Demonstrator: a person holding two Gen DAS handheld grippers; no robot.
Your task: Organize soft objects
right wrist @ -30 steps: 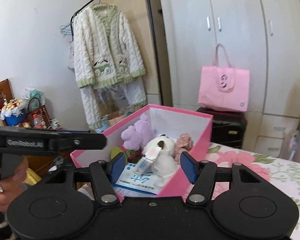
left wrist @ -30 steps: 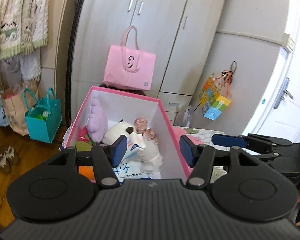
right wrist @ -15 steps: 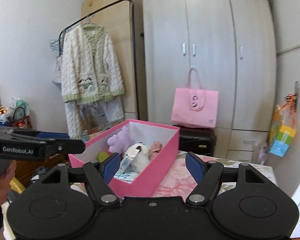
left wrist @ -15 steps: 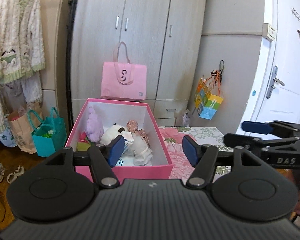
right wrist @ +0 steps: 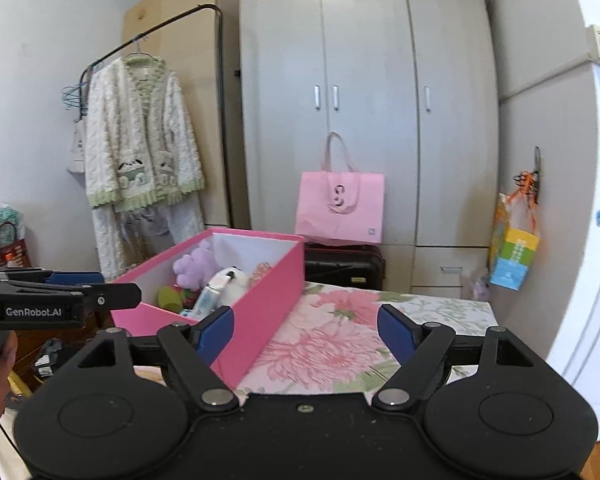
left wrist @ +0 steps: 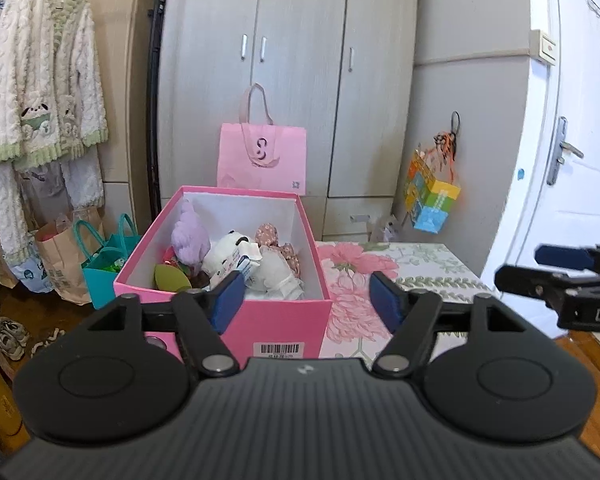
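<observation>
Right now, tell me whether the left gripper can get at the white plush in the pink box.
Probably yes. The left gripper, jaws opening and empty, faces the lidless pink box; the white plush lies on top, uncovered.

Plush toys (left wrist: 236,254) piled inside open pink box (left wrist: 284,320) — lilac, white.

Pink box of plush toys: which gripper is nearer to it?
Left. The left gripper sits just before the pink box; the right gripper is off to its side, over the floral cover.
</observation>
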